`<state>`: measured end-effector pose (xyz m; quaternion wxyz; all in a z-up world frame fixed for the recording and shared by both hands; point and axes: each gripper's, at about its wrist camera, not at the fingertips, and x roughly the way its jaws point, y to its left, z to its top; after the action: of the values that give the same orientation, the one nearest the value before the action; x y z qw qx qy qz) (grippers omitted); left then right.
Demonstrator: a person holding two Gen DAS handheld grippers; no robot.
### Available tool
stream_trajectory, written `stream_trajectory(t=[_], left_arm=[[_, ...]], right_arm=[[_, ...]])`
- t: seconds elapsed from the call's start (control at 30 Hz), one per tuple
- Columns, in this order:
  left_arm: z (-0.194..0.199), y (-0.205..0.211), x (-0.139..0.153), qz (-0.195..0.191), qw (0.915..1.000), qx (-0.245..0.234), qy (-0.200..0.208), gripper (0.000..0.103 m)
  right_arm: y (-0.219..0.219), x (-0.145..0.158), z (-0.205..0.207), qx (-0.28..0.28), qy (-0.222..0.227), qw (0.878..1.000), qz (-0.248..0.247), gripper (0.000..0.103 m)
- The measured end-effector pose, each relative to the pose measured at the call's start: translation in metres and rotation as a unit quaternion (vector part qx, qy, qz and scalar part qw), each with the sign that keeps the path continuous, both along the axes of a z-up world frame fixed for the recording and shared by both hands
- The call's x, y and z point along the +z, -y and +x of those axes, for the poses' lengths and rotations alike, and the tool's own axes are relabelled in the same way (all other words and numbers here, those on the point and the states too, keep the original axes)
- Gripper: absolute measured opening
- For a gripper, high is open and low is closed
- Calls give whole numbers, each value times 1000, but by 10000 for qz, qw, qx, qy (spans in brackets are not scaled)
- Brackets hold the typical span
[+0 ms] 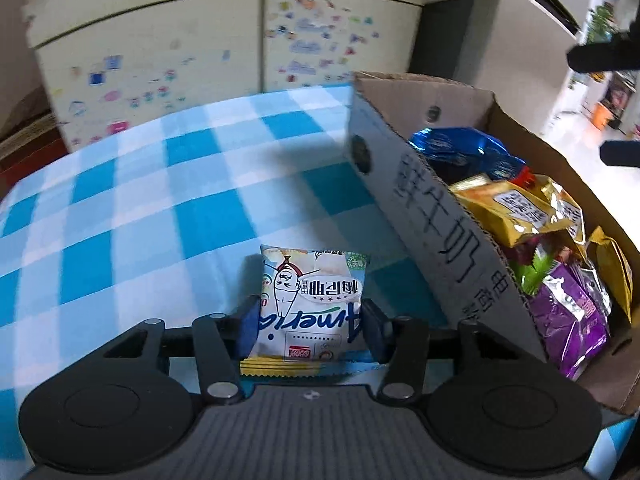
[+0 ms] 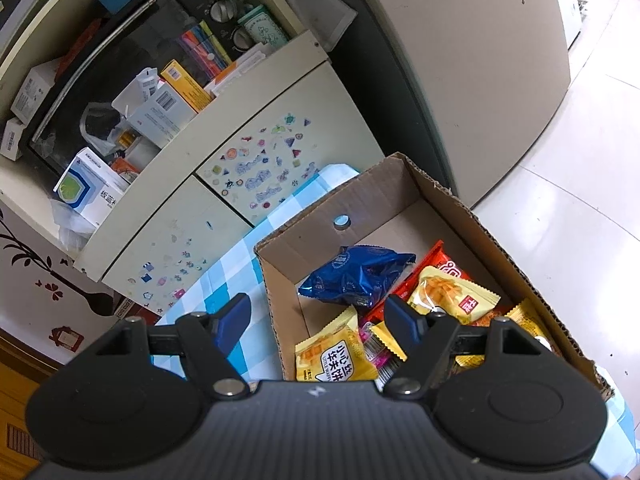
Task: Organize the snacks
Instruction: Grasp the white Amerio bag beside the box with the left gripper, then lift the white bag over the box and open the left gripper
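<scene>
On the left we hold the left gripper [image 1: 310, 330] over the blue-and-white checked tablecloth [image 1: 132, 216]. Its two blue pads [image 1: 247, 330] press against the two sides of a white snack packet [image 1: 310, 300], so the jaws are clamped on that packet. The packet stands between the pads with its printed face toward the camera and its crimped yellow edge nearest the gripper body. It sits just beside the near left wall of the cardboard box [image 1: 448, 248], outside the box, over the cloth; we cannot tell whether its far end touches the cloth.

Behind the table stands a cream cabinet [image 1: 160, 64] with stickers on its doors.

To the right, the box rests on the tablecloth near the right edge of the table. Inside it lie a blue foil bag [image 2: 356, 280] toward the far wall, a yellow packet [image 2: 334, 354] at the near left wall, a red packet [image 2: 444, 266] and another yellow packet [image 2: 452, 294] toward the right wall, and a purple packet [image 1: 572, 312] at the near end.

We hold the right gripper [image 2: 318, 322] above the near left wall of the box. Its jaws stand apart with nothing between the pads; the left pad is over the cloth, the right pad over the box contents.
</scene>
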<state>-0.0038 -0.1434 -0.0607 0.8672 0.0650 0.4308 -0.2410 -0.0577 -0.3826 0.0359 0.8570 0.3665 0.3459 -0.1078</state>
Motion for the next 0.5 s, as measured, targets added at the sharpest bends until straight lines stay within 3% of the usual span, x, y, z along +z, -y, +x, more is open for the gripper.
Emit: stream_trajectory(t=[0.27,0.5], left_arm=[[-16,-14,47,-539,9973,483,151,57],[-29,30,92,-848,9956,86,400,58]], right_arm=[[13,7,-10,-241,125,9996,44,74],[30,10,-23,-577,208,9980,138,76]])
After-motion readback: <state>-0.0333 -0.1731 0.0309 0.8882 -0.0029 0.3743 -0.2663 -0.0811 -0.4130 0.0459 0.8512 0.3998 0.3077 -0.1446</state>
